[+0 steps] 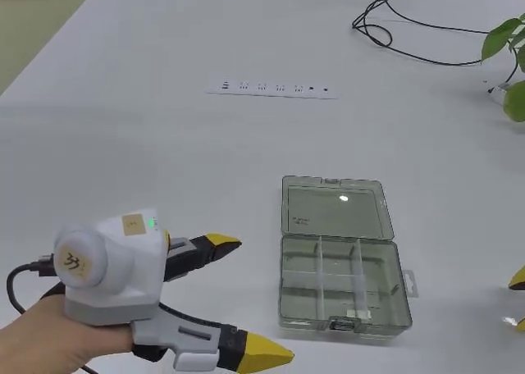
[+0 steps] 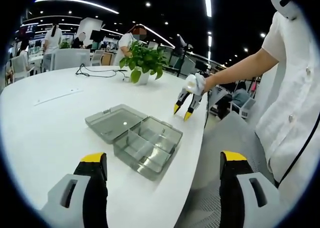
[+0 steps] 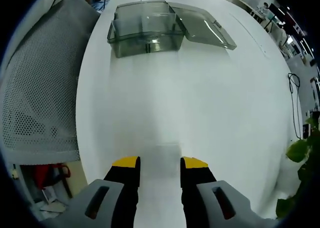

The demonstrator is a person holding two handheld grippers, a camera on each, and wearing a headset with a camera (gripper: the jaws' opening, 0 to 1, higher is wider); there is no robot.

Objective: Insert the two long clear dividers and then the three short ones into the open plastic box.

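Observation:
The smoky clear plastic box (image 1: 342, 285) lies open near the table's front edge, its lid (image 1: 332, 206) flat behind it. Clear dividers stand inside its tray, lengthwise and crosswise. My left gripper (image 1: 246, 298) hovers to the left of the box, jaws wide apart and empty. Its own view shows the box (image 2: 146, 144) ahead of the left gripper (image 2: 163, 158), and the right gripper (image 2: 182, 112) in a hand beyond the box. At the right edge sit the yellow fingertips (image 1: 518, 280) of the right gripper. The right gripper (image 3: 160, 163) points at the box (image 3: 145, 34) from a distance, jaws parted and empty.
A flush power strip (image 1: 271, 88) sits mid-table, and a black cable (image 1: 410, 38) loops at the back right beside a potted plant (image 1: 510, 66). A grey mesh chair (image 3: 37, 88) stands off the table's edge. People stand far behind.

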